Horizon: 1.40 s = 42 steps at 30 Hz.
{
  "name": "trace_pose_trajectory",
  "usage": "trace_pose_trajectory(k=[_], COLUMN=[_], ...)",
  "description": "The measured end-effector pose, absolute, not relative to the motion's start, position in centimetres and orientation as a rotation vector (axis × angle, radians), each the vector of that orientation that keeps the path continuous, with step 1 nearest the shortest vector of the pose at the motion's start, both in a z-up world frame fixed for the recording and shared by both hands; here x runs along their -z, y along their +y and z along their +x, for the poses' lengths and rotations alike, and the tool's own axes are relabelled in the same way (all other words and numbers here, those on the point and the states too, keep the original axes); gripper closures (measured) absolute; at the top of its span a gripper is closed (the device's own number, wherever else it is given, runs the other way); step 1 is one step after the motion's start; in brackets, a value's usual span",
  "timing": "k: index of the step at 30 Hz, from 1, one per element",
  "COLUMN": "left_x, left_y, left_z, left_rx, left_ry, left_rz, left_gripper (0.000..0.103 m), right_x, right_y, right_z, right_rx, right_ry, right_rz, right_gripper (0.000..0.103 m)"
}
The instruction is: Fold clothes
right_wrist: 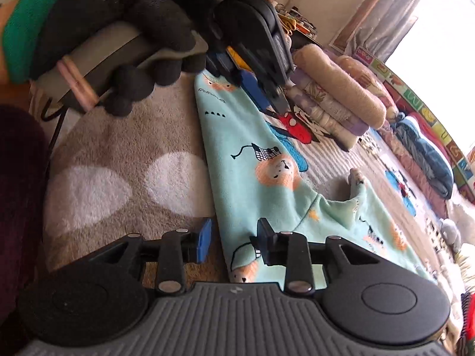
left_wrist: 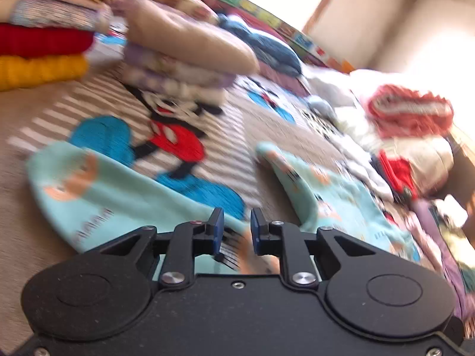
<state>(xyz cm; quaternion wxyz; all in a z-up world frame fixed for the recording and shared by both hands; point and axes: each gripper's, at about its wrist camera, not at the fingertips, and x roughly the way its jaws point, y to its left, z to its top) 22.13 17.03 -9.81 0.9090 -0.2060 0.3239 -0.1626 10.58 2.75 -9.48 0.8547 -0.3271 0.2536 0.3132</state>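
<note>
A mint-green garment (left_wrist: 98,195) printed with orange lions lies spread on the beige rug (left_wrist: 26,136), blurred in the left wrist view. My left gripper (left_wrist: 236,225) is low over its near edge. The jaws stand slightly apart, with cloth showing below them. In the right wrist view the same garment (right_wrist: 267,178) runs away from me as a long strip. My right gripper (right_wrist: 234,237) is open and straddles the strip's left edge at the near end. At the far end a black-gloved hand (right_wrist: 118,29) holds the left gripper (right_wrist: 264,95) down on the cloth.
A Mickey Mouse picture (left_wrist: 175,136) decorates the rug. Folded stacks (left_wrist: 44,29) and rolled blankets (left_wrist: 184,53) stand behind it, and the blankets (right_wrist: 335,103) also show in the right wrist view. Loose clothes (left_wrist: 409,148) are heaped at the right. A dark maroon mass (right_wrist: 17,192) borders the left.
</note>
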Motion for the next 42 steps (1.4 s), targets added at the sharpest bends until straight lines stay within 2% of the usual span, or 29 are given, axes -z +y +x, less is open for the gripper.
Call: trace_pose_trajectory(k=[2, 3, 5, 7, 8, 9, 11, 12, 13, 14, 15, 18, 20, 23, 29, 31, 32, 33, 35, 38, 41, 42], left_x=[10.5, 10.9, 11.6, 12.0, 11.8, 11.8, 11.8, 11.9, 12.0, 12.1, 12.2, 12.6, 12.9, 12.9, 12.6, 12.9, 12.9, 12.9, 13.1, 13.1, 13.0, 13.0], left_y=[17.4, 17.6, 17.9, 18.2, 17.8, 17.3, 17.0, 17.9, 18.7, 19.6, 20.4, 23.0, 25.3, 28.2, 32.1, 30.8, 29.5, 28.3, 26.3, 27.0, 28.8, 29.2], left_z=[22.2, 22.3, 22.4, 22.4, 22.5, 22.7, 22.9, 22.9, 23.0, 23.0, 23.0, 23.1, 23.1, 21.5, 18.4, 19.8, 20.8, 21.9, 23.6, 22.8, 20.9, 20.3], left_rx=[0.279, 0.250, 0.193, 0.172, 0.223, 0.285, 0.354, 0.317, 0.279, 0.242, 0.204, 0.091, 0.011, -0.059, -0.107, 0.082, 0.150, 0.218, 0.244, 0.021, -0.172, -0.203], left_ry=[0.675, 0.678, 0.684, 0.686, 0.691, 0.703, 0.709, 0.691, 0.674, 0.656, 0.637, 0.582, 0.537, 0.452, 0.302, 0.346, 0.396, 0.447, 0.539, 0.490, 0.387, 0.360], left_rz=[-0.495, -0.531, -0.601, -0.652, -0.659, -0.669, -0.696, -0.719, -0.741, -0.763, -0.785, -0.850, -0.903, -0.985, -1.145, -1.209, -1.198, -1.185, -1.129, -1.064, -1.064, -1.078], left_gripper=[0.076, 0.098, 0.099, 0.096, 0.088, 0.072, 0.051, 0.051, 0.057, 0.074, 0.074, 0.072, 0.062, 0.065, 0.064, 0.056, 0.042, 0.040, 0.039, 0.058, 0.059, 0.056], right_x=[10.1, 10.3, 10.2, 10.1, 10.1, 10.2, 10.4, 10.4, 10.4, 10.4, 10.4, 10.4, 10.4, 10.5, 10.7, 10.7, 10.7, 10.6, 10.6, 10.6, 10.3, 10.2], right_y=[3.0, 3.0, 2.8, 2.5, 2.5, 2.5, 2.6, 2.5, 2.5, 2.4, 2.3, 2.1, 1.8, 1.8, 1.8, 1.8, 1.8, 1.8, 1.7, 1.6, 1.2, 1.1], right_z=[10.9, 10.9, 10.7, 10.4, 10.2, 10.0, 9.6, 9.5, 9.4, 9.4, 9.3, 9.0, 8.9, 8.8, 8.6, 9.0, 9.2, 9.4, 9.6, 9.6, 9.6, 9.4], right_rx=[-0.672, -0.669, -0.663, -0.656, -0.653, -0.655, -0.659, -0.661, -0.663, -0.665, -0.667, -0.673, -0.673, -0.670, -0.661, -0.658, -0.657, -0.656, -0.655, -0.656, -0.682, -0.690], right_ry=[0.562, 0.558, 0.559, 0.556, 0.553, 0.548, 0.538, 0.541, 0.544, 0.547, 0.550, 0.559, 0.564, 0.568, 0.574, 0.575, 0.576, 0.577, 0.578, 0.578, 0.609, 0.609], right_rz=[-0.660, -0.652, -0.638, -0.636, -0.637, -0.644, -0.657, -0.654, -0.651, -0.649, -0.646, -0.637, -0.620, -0.607, -0.586, -0.579, -0.574, -0.569, -0.561, -0.551, -0.523, -0.516], right_gripper=[0.068, 0.068, 0.068, 0.066, 0.066, 0.066, 0.066, 0.066, 0.066, 0.066, 0.066, 0.066, 0.065, 0.065, 0.065, 0.064, 0.064, 0.064, 0.064, 0.064, 0.063, 0.063])
